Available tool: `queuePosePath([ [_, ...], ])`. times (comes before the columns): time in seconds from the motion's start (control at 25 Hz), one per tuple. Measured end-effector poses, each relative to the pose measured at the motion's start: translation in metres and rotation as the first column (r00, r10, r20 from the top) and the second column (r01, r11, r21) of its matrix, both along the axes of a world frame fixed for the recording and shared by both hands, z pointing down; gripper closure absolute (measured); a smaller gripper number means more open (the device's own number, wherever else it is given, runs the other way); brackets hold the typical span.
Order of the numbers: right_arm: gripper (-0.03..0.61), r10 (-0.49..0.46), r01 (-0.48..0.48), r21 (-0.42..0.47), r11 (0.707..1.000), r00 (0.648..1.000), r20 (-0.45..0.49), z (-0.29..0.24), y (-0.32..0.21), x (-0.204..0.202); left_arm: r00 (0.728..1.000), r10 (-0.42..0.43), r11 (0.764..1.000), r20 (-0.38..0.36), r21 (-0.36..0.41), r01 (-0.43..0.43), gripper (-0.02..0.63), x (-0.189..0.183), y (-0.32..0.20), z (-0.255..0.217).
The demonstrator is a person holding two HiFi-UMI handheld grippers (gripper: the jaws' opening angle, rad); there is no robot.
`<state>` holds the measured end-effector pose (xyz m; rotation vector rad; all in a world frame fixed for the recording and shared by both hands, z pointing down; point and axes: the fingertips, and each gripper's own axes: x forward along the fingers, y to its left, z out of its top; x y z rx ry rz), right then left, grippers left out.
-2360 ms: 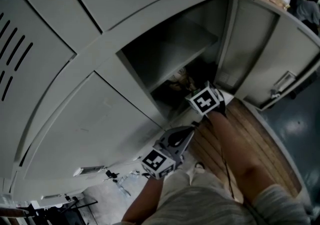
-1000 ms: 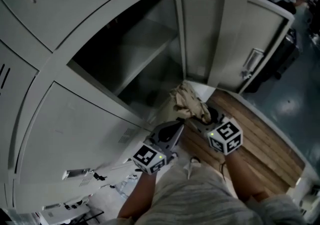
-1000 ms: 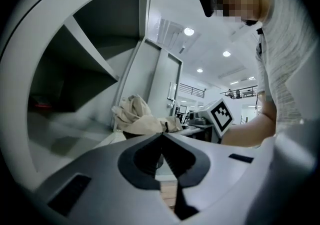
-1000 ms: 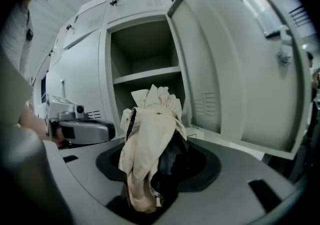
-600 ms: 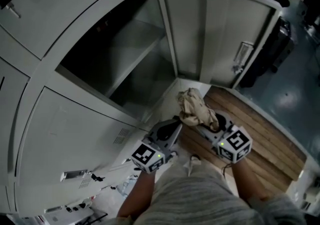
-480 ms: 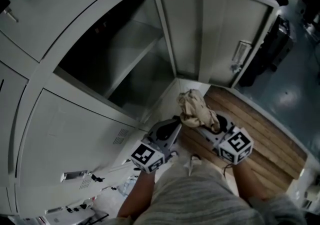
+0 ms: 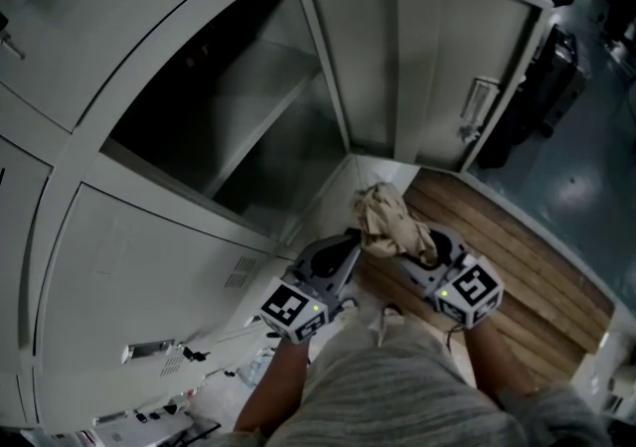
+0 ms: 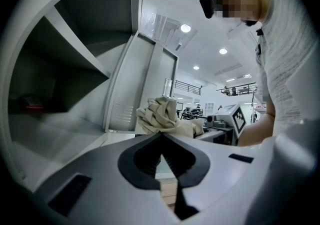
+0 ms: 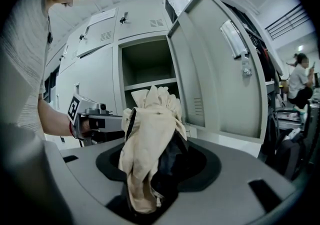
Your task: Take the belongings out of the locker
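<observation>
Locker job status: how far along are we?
Done: the beige cloth is outside the open locker. In hand: the right gripper is clamped on it; the left gripper is shut and empty. Left: setting the cloth down. The visible shelf looks bare, but the locker's dark corners can't be checked.

**Layout in front of the locker**

The locker [image 7: 238,127] compartment filled the upper centre of the head view, with its door [image 7: 427,58] at upper right. The cloth [image 7: 386,219] sat at frame centre, outside the compartment, between the jaws of the right gripper [image 7: 409,244]. The left gripper [image 7: 348,241] lay just left, and the wooden boards [image 7: 517,256] lay at lower right.
</observation>
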<state>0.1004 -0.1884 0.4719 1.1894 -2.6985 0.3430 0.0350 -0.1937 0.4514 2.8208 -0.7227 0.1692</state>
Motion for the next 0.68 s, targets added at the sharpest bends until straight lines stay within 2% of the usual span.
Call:
queuePosePath([
  [0.36,0.348,-0.026,0.026,-0.001,1.000,1.000,0.000,-0.0016,-0.0021,-0.0062,1.000,-0.013,1.000,0.003,-0.009,0.013,0.612,-0.0004,-0.0023,0.0012],
  [0.52,0.348,-0.037,0.036,-0.029,0.999,0.999,-0.022,-0.0001,-0.0004,-0.0066,1.000,-0.009,1.000,0.007,-0.002,0.009,0.612,0.0004,-0.0033,0.0019],
  [0.68,0.348,-0.020,0.020,-0.006,1.000,1.000,-0.012,0.0014,-0.0053,-0.0017,1.000,-0.008,1.000,0.011,0.004,0.008,0.612,-0.0002,-0.0046,0.0040],
])
